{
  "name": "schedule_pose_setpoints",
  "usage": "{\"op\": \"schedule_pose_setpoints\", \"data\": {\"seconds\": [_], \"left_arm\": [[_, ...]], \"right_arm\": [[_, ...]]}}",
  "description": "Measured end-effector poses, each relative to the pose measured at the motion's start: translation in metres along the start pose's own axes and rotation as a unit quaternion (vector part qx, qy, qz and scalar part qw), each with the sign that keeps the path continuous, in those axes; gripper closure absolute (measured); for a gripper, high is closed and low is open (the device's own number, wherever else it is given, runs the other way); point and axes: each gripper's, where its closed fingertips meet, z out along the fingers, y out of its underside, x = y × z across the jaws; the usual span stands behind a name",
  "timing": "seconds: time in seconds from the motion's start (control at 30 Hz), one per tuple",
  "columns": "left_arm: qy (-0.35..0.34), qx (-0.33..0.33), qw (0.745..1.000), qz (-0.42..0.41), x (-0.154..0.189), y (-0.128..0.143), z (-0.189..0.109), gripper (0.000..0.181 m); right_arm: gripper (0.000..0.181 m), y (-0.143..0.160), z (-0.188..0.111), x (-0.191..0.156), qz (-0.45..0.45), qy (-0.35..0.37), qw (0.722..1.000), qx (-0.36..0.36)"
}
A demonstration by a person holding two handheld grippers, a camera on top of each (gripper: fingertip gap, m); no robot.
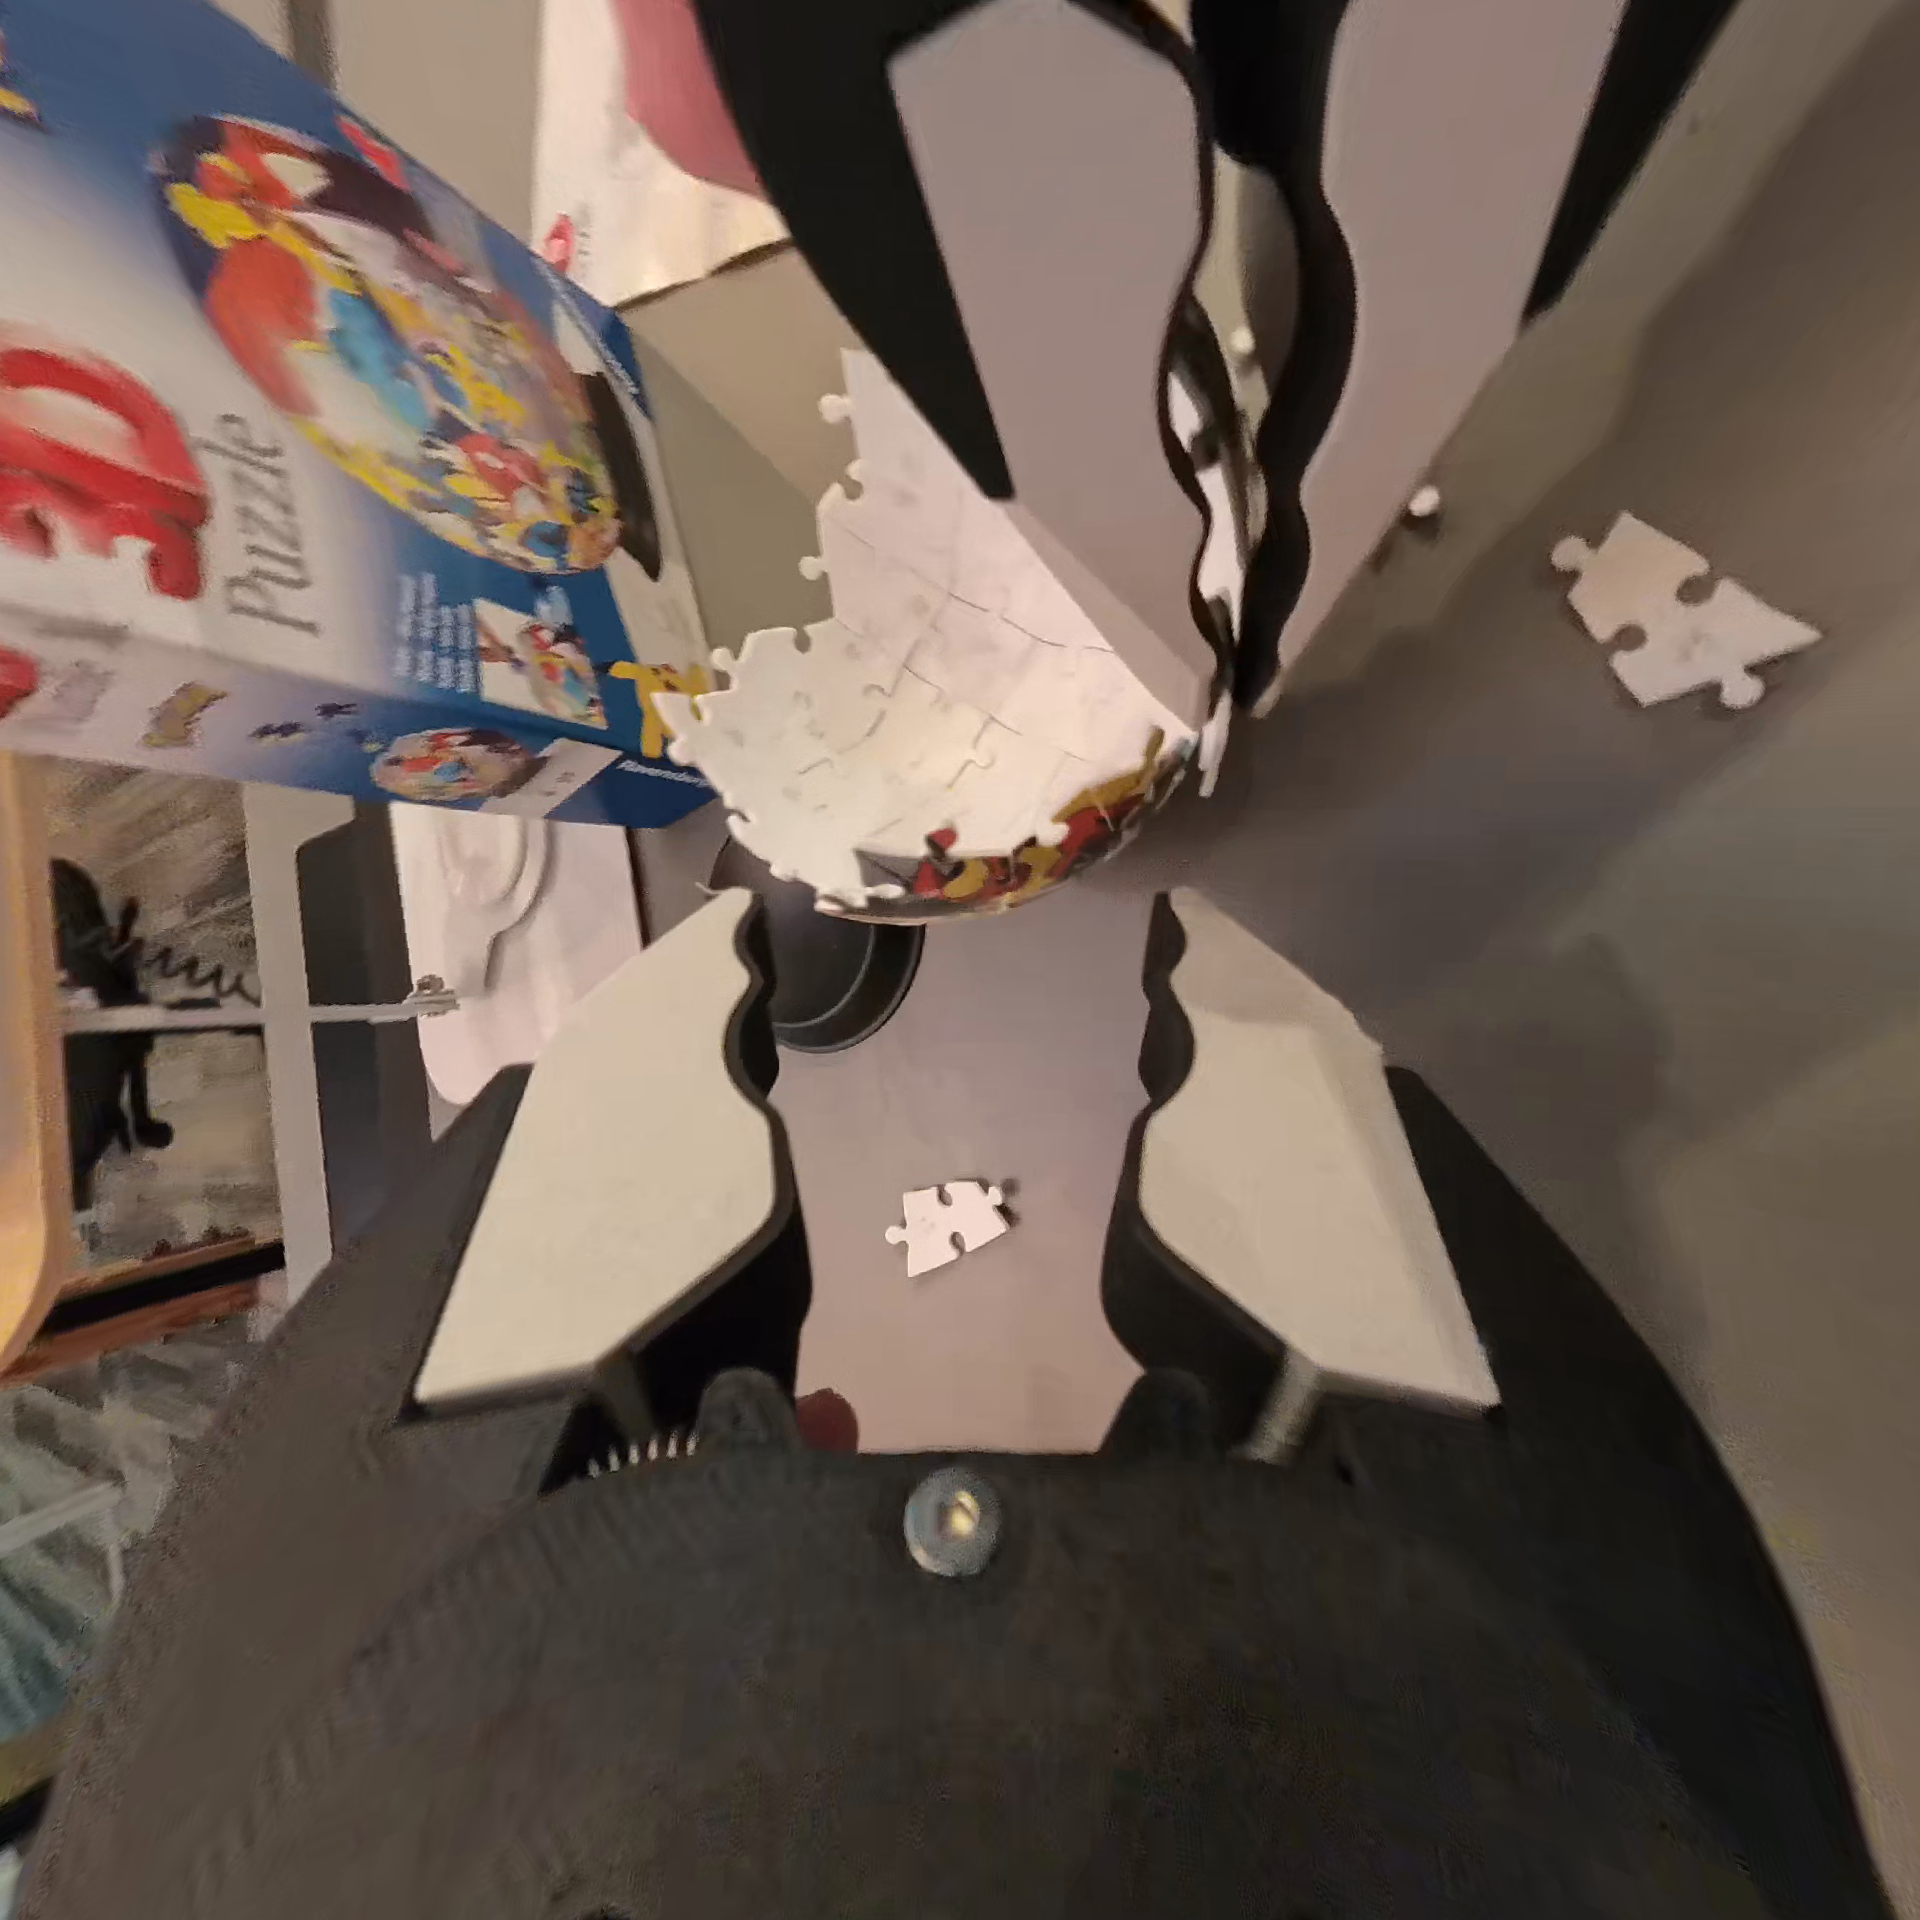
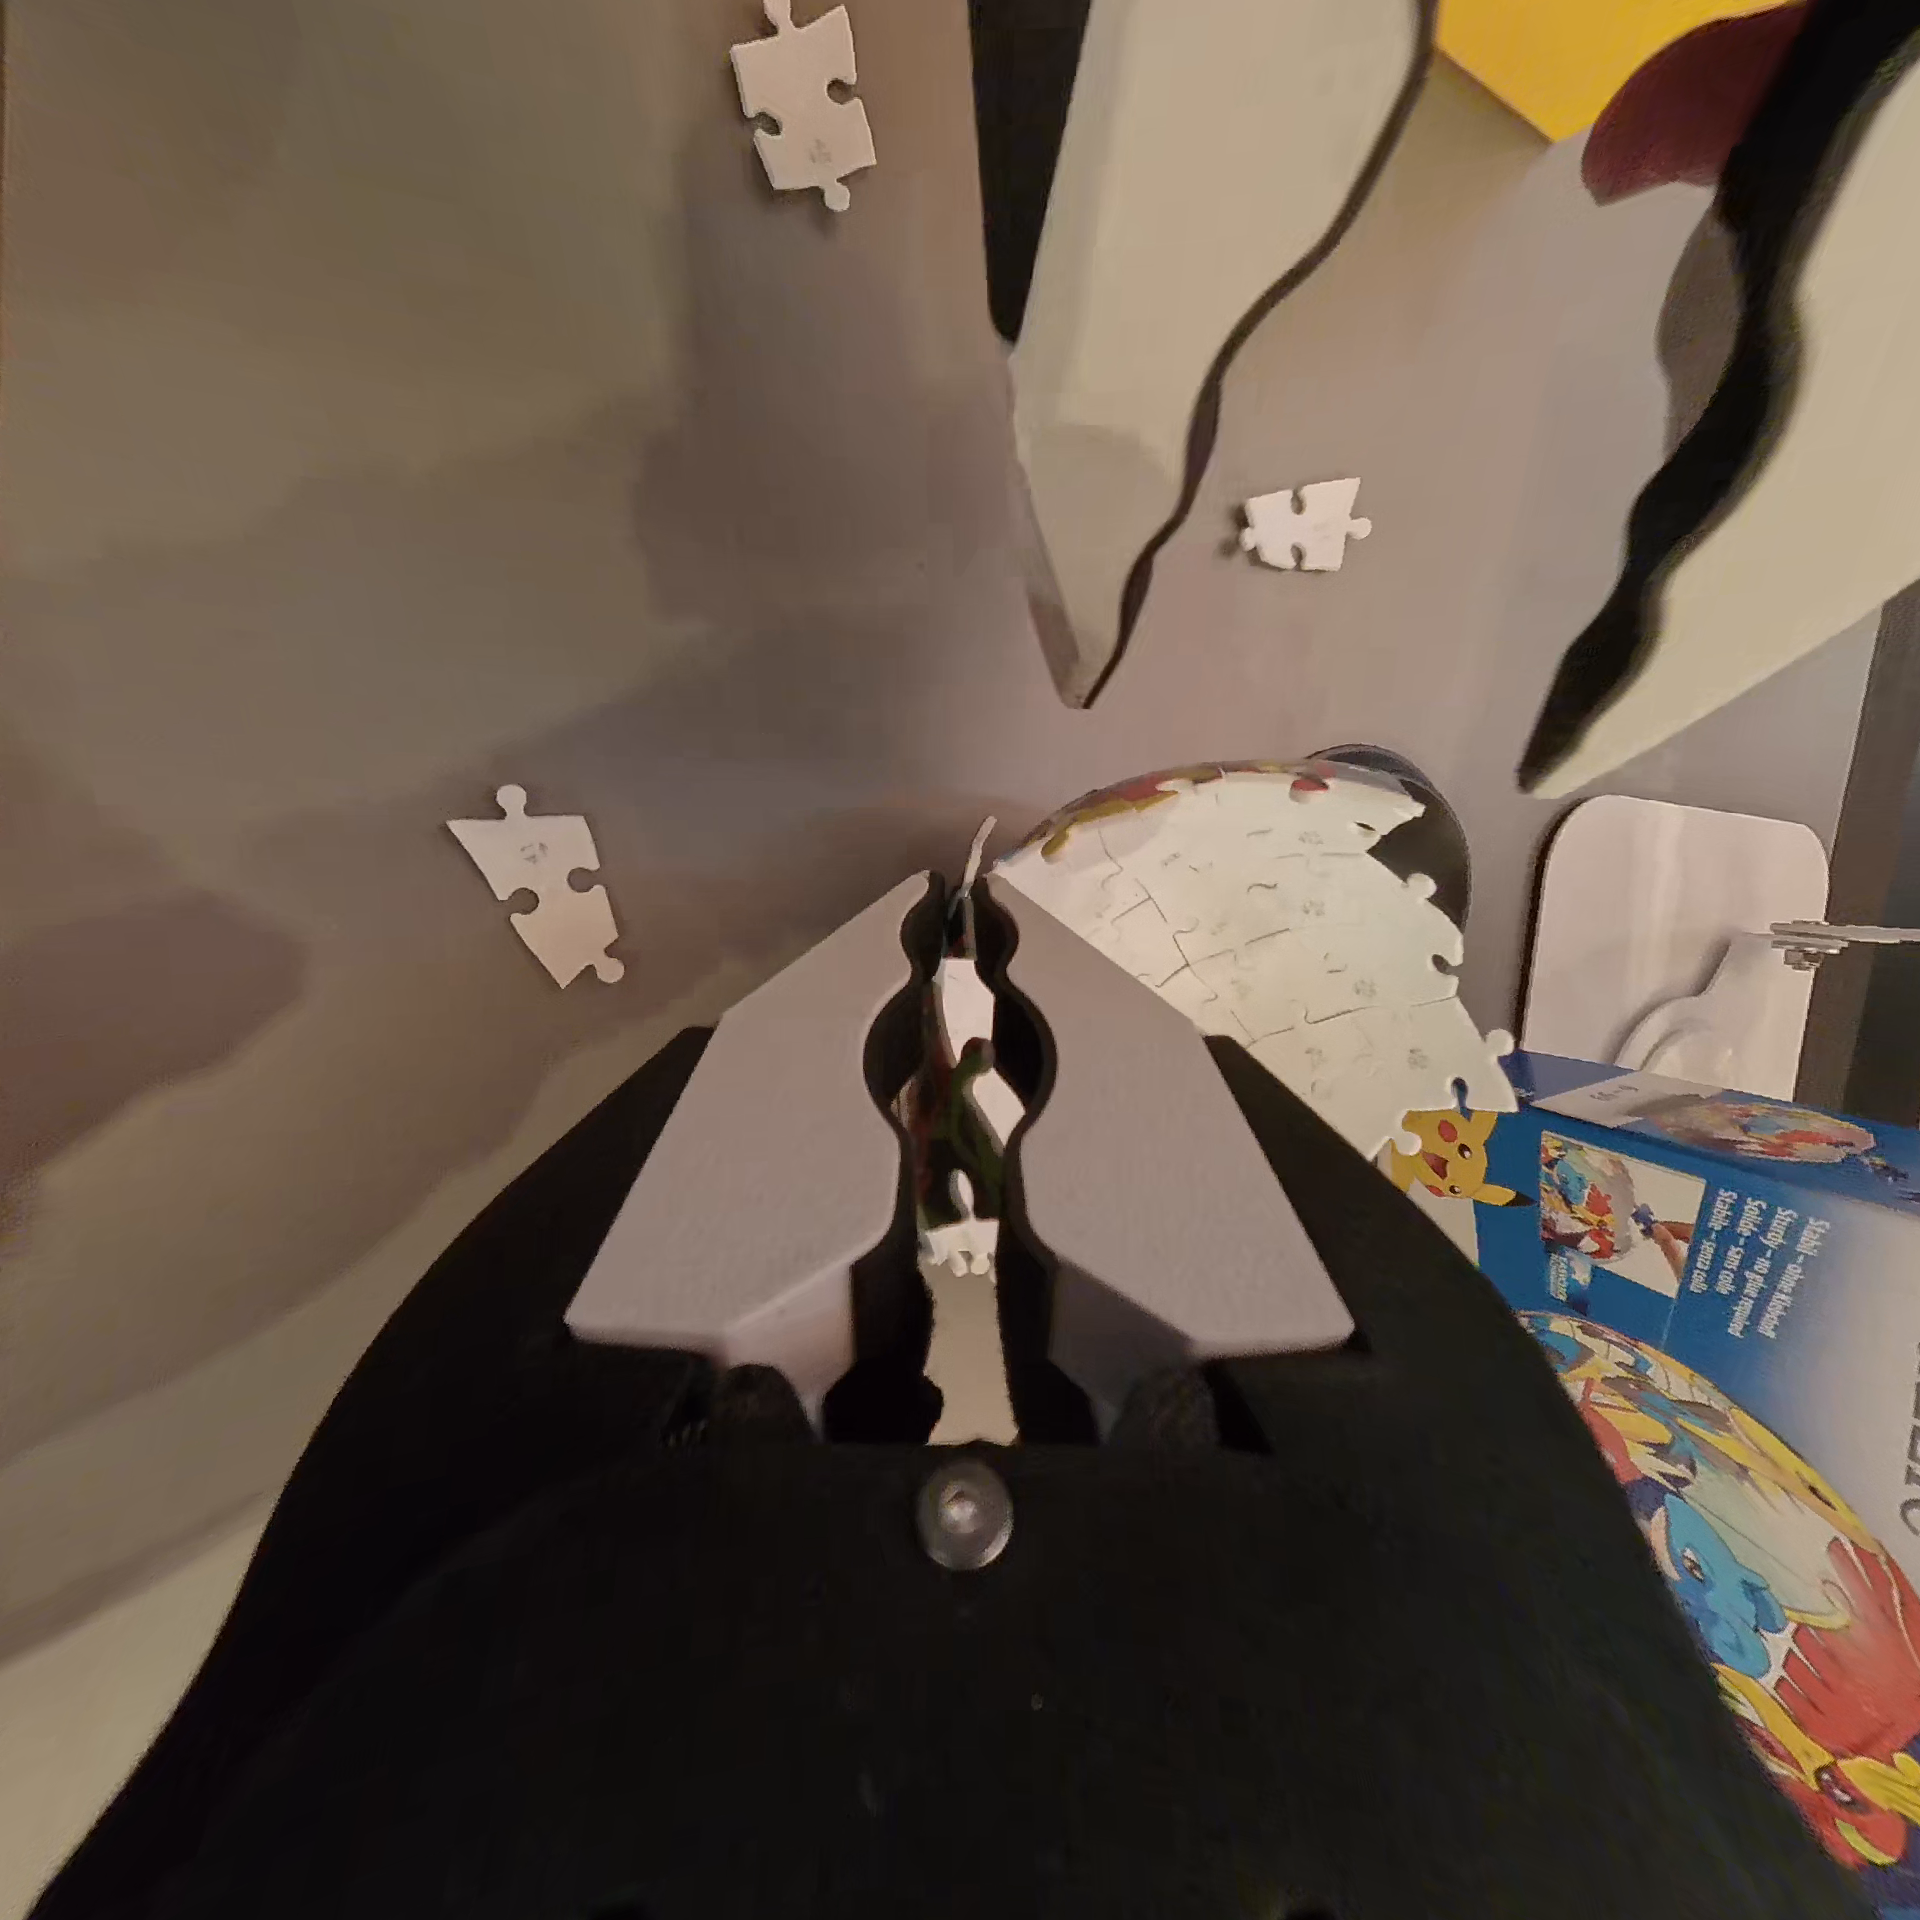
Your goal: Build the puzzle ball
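left wrist view shows the left gripper (image 1: 961, 914) with its two grey-padded black fingers spread wide and nothing between them, hovering over the grey tabletop (image 1: 1558, 935) just short of the half-built puzzle ball (image 1: 935, 717) — a curved shell of interlocked pieces, white inside and printed red and yellow outside, sitting on a round black stand (image 1: 842, 987). a small white loose piece (image 1: 951, 1226) lies on the table between the open fingers, and a larger white joined pair of pieces (image 1: 1673, 613) lies well apart to the right. the blue and white cardboard puzzle box (image 1: 312, 468) stands just beside the shell on the left. in the right wrist view the right gripper (image 2: 961, 904) is closed tight on a thin puzzle piece (image 2: 961, 1143) held edge-on, its tip touching or nearly touching the shell's rim — which of the two i cannot tell. another white two-piece section (image 2: 545, 888) lies to its left on the table.
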Motion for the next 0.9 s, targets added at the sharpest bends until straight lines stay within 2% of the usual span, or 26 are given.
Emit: {"op": "schedule_pose_setpoints", "data": {"seconds": [0.27, 0.5, 0.9], "left_arm": [[0.053, 0.017, 0.998, 0.017, 0.004, -0.005, 0.017, 0.115], [0.098, 0.007, 0.995, 0.018, 0.013, -0.003, 0.026, 0.126], [0.109, -0.002, 0.994, 0.013, 0.013, 0.005, 0.030, 0.149]], "right_arm": [[0.178, 0.001, -0.002, -0.002, -0.004, -0.007, 1.000, 0.013], [0.178, 0.005, -0.003, 0.002, 0.010, -0.003, 1.000, 0.009], [0.176, 0.013, -0.004, 0.003, 0.025, 0.003, 1.000, -0.001]]}}
